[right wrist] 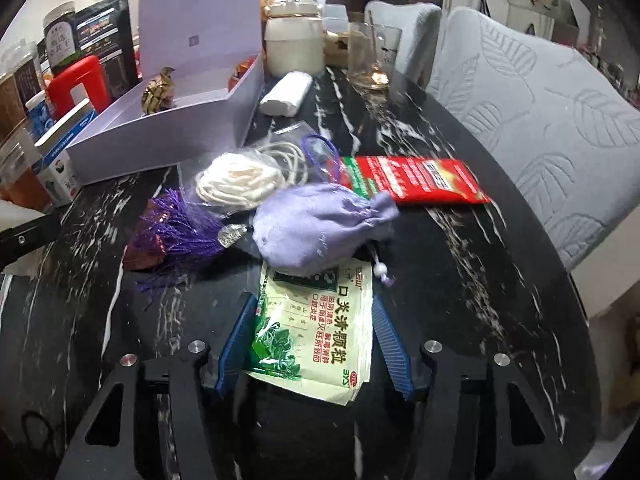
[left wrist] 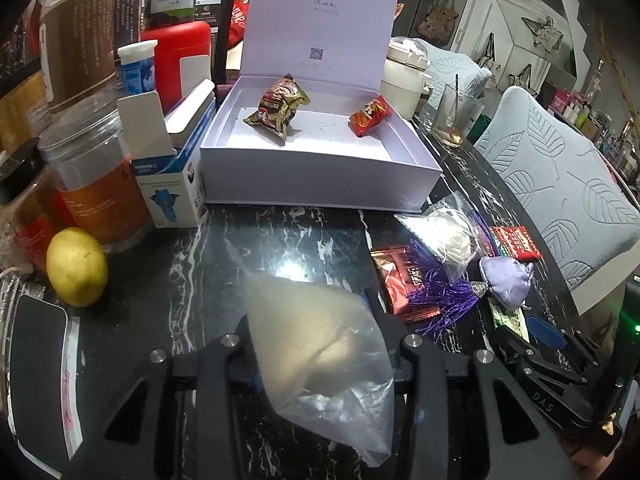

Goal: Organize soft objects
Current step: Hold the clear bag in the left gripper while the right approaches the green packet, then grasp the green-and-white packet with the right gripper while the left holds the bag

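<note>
My left gripper (left wrist: pixel 316 344) is shut on a clear plastic bag (left wrist: pixel 320 356) with pale contents, held above the dark marble table. Ahead stands an open white box (left wrist: pixel 320 168) with a brown snack packet (left wrist: pixel 278 110) and a red one (left wrist: pixel 370 116) inside. My right gripper (right wrist: pixel 314 320) has its blue fingers (right wrist: pixel 238 332) against both side edges of a green-and-cream sachet (right wrist: pixel 316 340), shut on it. The sachet's far end lies under a lilac drawstring pouch (right wrist: pixel 316 232). Beside the pouch lie a purple tassel (right wrist: pixel 180 228), a bagged white cord (right wrist: pixel 236 180) and a red sachet (right wrist: pixel 416 180).
A lemon (left wrist: pixel 76 266), plastic jars (left wrist: pixel 96 184), a blue-and-white carton (left wrist: pixel 172 184) and a red container (left wrist: pixel 180 52) crowd the table's left. A glass (left wrist: pixel 456 116), a white pot (left wrist: pixel 404 80) and a white roll (right wrist: pixel 286 94) stand beyond the box. Leaf-patterned chairs (right wrist: pixel 540 120) line the right edge.
</note>
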`<state>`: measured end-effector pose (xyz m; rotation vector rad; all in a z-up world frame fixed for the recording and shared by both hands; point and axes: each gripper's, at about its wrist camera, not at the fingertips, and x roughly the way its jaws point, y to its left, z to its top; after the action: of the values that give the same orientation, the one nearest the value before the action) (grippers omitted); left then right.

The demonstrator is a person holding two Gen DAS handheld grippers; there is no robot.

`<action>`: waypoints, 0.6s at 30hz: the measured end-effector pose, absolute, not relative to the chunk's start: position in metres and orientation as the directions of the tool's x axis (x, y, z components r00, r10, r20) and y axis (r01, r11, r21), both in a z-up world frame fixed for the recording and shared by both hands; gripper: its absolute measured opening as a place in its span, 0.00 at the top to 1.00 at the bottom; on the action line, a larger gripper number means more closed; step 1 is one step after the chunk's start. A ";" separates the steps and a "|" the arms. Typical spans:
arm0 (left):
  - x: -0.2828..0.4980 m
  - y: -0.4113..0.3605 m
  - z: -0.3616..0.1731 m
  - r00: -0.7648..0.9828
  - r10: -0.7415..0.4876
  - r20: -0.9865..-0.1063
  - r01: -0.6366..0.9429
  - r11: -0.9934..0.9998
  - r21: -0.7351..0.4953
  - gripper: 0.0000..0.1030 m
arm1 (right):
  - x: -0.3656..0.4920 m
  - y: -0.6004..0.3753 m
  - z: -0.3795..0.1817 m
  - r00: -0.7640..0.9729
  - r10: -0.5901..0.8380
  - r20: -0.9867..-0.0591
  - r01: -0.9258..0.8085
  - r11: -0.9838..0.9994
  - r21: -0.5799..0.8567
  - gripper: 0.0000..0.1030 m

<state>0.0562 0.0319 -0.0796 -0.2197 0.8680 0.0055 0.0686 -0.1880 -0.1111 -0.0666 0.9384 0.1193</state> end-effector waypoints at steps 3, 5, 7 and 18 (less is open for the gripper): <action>0.055 0.029 -0.078 0.651 -0.088 -0.754 -0.081 0.979 -0.185 0.62 | 0.063 -0.195 -0.109 0.585 0.091 -0.806 -0.128 0.992 0.019 0.55; 0.054 0.028 -0.078 0.651 -0.092 -0.754 -0.076 0.980 -0.184 0.62 | 0.058 -0.200 -0.107 0.581 0.107 -0.807 -0.131 0.991 0.036 0.57; 0.054 0.027 -0.078 0.650 -0.093 -0.754 -0.073 0.980 -0.184 0.62 | 0.055 -0.204 -0.103 0.585 0.143 -0.798 -0.140 0.987 0.074 0.78; 0.055 0.023 -0.081 0.640 -0.102 -0.762 -0.061 0.981 -0.183 0.62 | 0.039 -0.215 -0.094 0.661 0.116 -0.742 -0.109 0.992 0.058 0.14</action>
<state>0.0546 0.0226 -0.0814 -0.1990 0.8780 -0.0235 0.0394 -0.2146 -0.0943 0.0089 0.8393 0.1268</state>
